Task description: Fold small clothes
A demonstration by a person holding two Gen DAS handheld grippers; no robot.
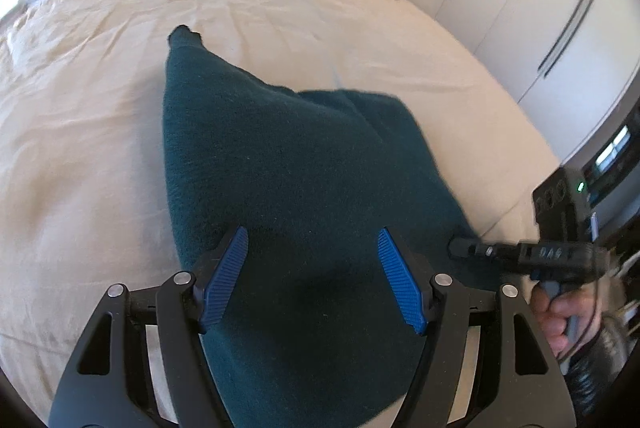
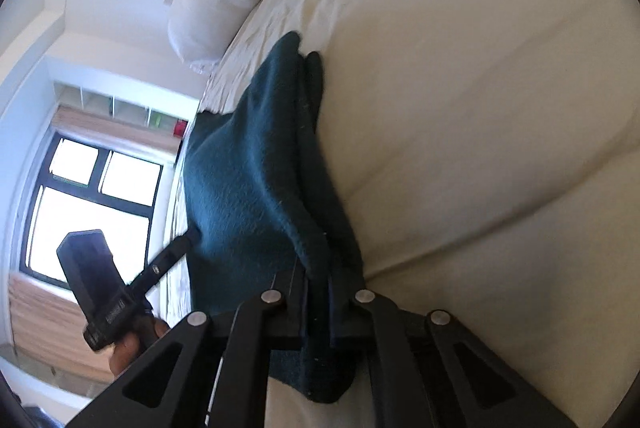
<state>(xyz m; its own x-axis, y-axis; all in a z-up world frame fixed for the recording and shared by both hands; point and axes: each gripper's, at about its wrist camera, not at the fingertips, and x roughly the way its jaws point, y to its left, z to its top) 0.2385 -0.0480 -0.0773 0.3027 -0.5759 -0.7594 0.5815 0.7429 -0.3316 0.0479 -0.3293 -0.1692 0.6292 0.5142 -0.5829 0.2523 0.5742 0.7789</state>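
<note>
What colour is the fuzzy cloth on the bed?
The cloth is dark teal, a blue-green. It shows best in the left wrist view.

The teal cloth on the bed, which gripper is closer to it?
Right. The right gripper is shut on the teal cloth at its edge; the left gripper hovers open above it.

A dark teal fleecy garment lies bunched on the cream bed, one edge lifted.
</note>
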